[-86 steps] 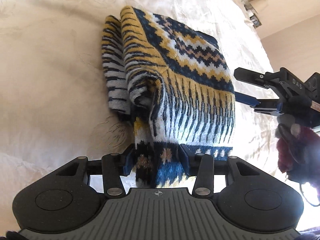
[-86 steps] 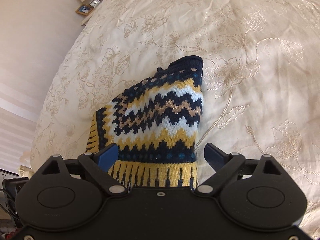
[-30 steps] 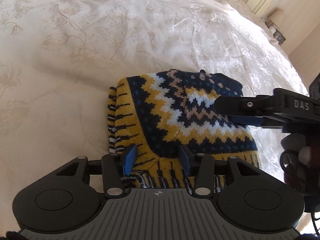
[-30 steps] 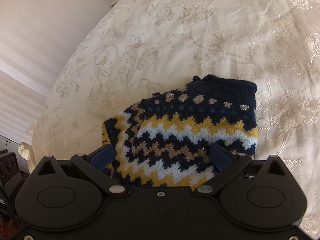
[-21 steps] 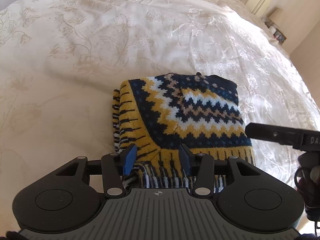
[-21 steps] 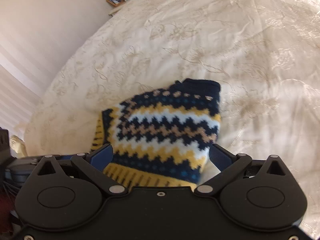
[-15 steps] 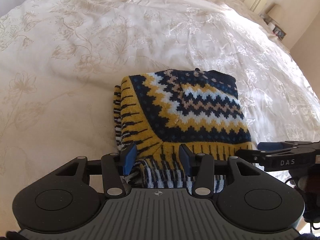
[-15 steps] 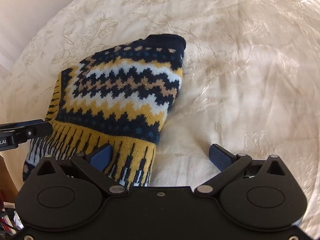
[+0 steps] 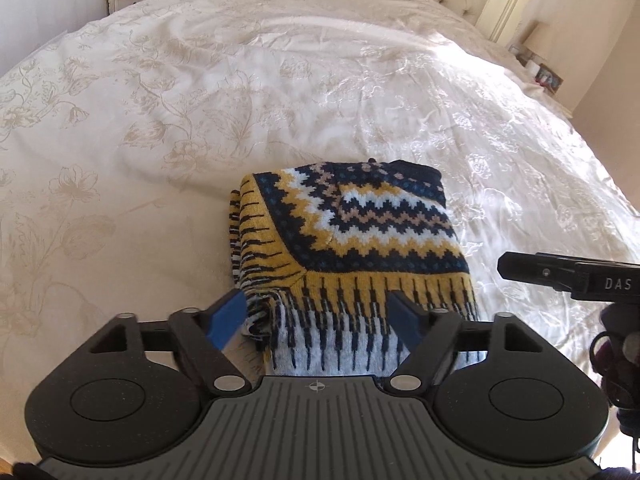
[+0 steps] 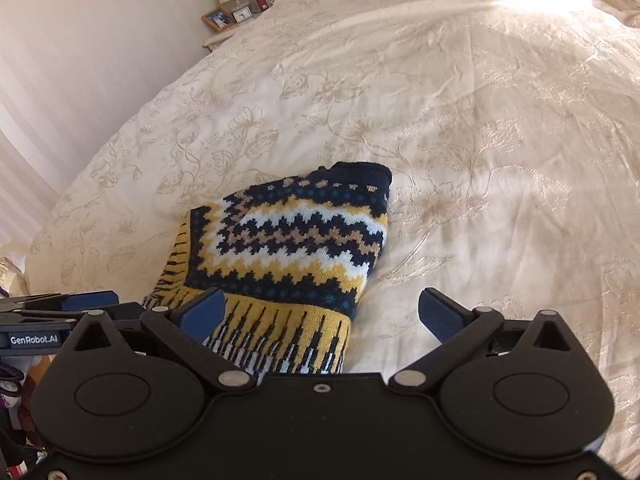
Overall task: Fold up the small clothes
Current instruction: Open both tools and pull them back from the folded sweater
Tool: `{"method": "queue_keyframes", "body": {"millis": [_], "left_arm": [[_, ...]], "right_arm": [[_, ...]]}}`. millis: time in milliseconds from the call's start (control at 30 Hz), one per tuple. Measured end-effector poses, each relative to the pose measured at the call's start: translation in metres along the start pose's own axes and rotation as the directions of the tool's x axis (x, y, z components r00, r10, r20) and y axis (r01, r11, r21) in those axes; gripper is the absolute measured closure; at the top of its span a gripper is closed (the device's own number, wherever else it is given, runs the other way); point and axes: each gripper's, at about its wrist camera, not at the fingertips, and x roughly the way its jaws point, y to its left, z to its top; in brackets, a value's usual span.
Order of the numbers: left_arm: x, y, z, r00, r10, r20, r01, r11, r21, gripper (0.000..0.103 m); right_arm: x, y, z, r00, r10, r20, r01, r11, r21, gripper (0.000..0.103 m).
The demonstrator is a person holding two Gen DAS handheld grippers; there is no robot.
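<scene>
Left claw [image 9: 318, 314] now open around sweater [image 9: 352, 236]

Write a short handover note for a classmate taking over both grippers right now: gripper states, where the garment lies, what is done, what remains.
Left gripper: open, fingers either side of the near hem, not clamped.
Right gripper: open, holding nothing, just right of that hem.
The navy, yellow and white zigzag knitted sweater lies folded in a compact bundle on the cream floral bedspread.
Done: the folding appears finished.
Left: probably only draw both grippers clear; no other garment shows.
</scene>
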Motion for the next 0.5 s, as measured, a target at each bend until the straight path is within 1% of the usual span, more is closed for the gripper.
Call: {"method": "queue_keyframes", "body": {"millis": [33, 100, 167, 200, 367, 500], "left_arm": [[-0.004, -0.002, -0.001, 1.0, 0.003, 0.008, -0.003, 1.0, 0.008, 0.015], [-0.011, -0.006, -0.003, 1.0, 0.003, 0.017, -0.004, 1.0, 0.021, 0.013], [-0.017, -0.009, -0.003, 1.0, 0.01, 0.017, -0.011, 1.0, 0.024, 0.006], [-0.02, -0.01, -0.003, 1.0, 0.01, 0.021, -0.01, 1.0, 0.023, 0.005], [-0.036, -0.011, -0.002, 1.0, 0.003, 0.029, -0.003, 1.0, 0.001, 0.005], [-0.048, -0.015, 0.0, 0.999, 0.045, 0.026, -0.046, 0.999, 0.016, 0.005]], "right_arm": [[-0.004, 0.003, -0.001, 1.0, -0.011, 0.008, 0.011, 1.0, -0.004, 0.001], [-0.01, 0.008, -0.003, 0.999, -0.044, 0.022, 0.044, 0.999, -0.013, 0.001], [-0.015, 0.013, -0.005, 0.997, -0.073, 0.033, 0.074, 0.997, -0.023, 0.001], [-0.017, 0.015, -0.006, 0.996, -0.08, 0.037, 0.081, 0.996, -0.025, 0.001], [-0.032, 0.022, -0.011, 0.996, -0.065, 0.06, 0.066, 0.998, -0.015, 0.001], [-0.041, 0.03, -0.013, 0.997, -0.056, 0.059, 0.058, 0.998, -0.031, 0.001]]}}
